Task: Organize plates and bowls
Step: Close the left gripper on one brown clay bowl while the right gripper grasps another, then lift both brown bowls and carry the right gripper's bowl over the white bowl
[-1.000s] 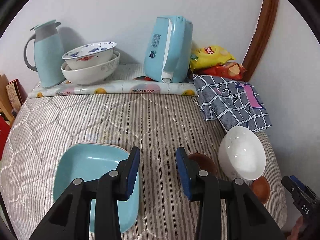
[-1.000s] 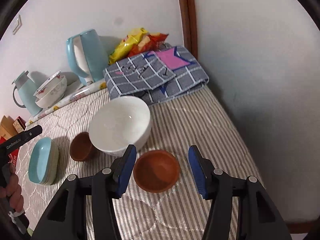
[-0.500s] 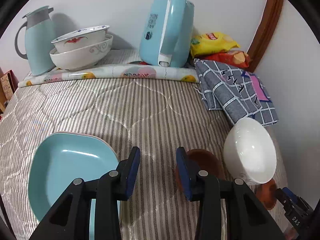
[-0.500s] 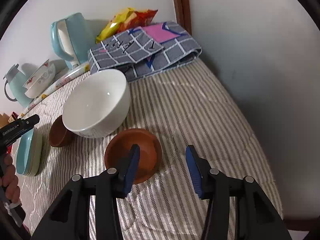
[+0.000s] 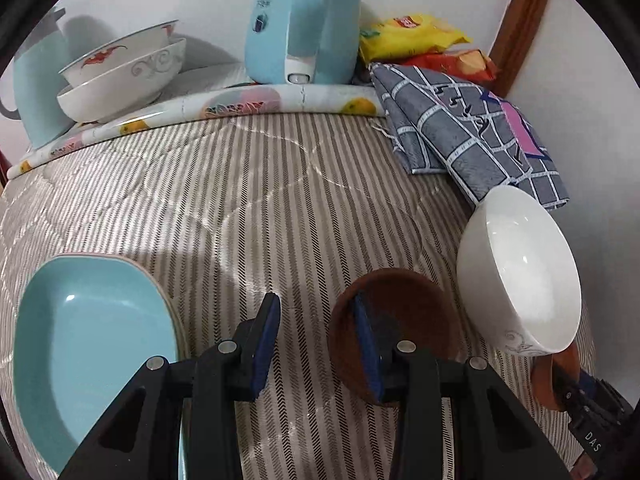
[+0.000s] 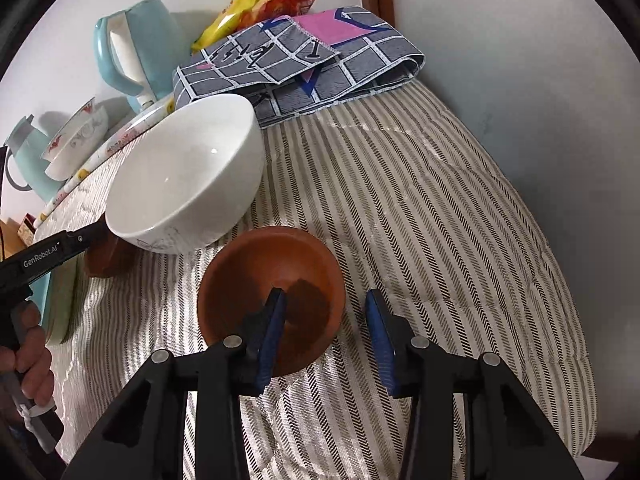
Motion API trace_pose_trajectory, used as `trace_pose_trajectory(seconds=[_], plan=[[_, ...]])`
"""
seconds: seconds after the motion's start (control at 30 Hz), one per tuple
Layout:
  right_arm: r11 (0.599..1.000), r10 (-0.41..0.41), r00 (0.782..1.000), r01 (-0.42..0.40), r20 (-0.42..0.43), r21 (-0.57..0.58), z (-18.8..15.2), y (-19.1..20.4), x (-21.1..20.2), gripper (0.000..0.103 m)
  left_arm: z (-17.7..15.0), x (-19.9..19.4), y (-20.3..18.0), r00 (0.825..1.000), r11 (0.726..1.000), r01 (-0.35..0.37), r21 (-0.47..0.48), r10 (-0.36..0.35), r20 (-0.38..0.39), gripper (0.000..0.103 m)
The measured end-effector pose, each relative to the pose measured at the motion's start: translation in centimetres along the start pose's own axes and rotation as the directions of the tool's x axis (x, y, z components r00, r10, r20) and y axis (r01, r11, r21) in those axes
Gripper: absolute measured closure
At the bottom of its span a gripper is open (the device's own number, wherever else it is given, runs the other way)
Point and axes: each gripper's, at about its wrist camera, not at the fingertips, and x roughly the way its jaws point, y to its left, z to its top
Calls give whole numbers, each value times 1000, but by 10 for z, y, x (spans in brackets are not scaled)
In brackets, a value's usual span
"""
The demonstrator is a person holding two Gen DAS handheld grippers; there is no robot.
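My left gripper (image 5: 316,336) is open; its right finger is inside a dark brown bowl (image 5: 404,300) and its left finger is outside the bowl's left rim. A light blue plate (image 5: 88,344) lies to its left. A white bowl (image 5: 520,272) stands to the right. My right gripper (image 6: 326,328) is open; its left finger is inside an orange-brown bowl (image 6: 276,264) and its right finger is outside the right rim. The white bowl (image 6: 180,184) is just behind it, with the dark brown bowl (image 6: 104,260) at its left.
Against the wall stand two stacked patterned bowls (image 5: 124,76), a blue kettle (image 5: 304,20), a blue jug (image 5: 36,92), snack bags (image 5: 412,36) and a folded checked cloth (image 5: 464,120). The striped quilted surface (image 6: 420,208) drops off at the right near the wall.
Both grippers moved forward and down. The left one now straddles the dark brown bowl's rim; the right one now straddles the orange-brown bowl's rim. Both stay open.
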Motion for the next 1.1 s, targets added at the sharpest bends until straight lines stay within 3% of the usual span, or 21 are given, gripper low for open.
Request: trace_pose_trajectory(seconds=[0.3,0.67,0.93,0.97,1.03,1.1], plan=[[1000,-11,999,10,31,5,2,2,2,61,-1,7,-12,1000,998,15,55,-15,-15,67],[1000,-18,1000,18,25,-6,3,3,4,61,-4,7,-5,998,998,53,31,-53,15,67],[1000,-23,1000,23,20,11,4,3,5,61,-4,6,-7,999,999,41,19,-41,25,67],[1000,-30,999,29,21,6,4,4,5,63,-4,6,-7,999,999,40,23,-41,22,67],[1000,-20,1000,20,21,4,3,5,5,75,-4,6,-9,998,997,68,37,-69,13,83],[1000,-6,1000,6,21,3,3,6,3,82,-3,5,-9,996,996,84,28,-85,14,86]])
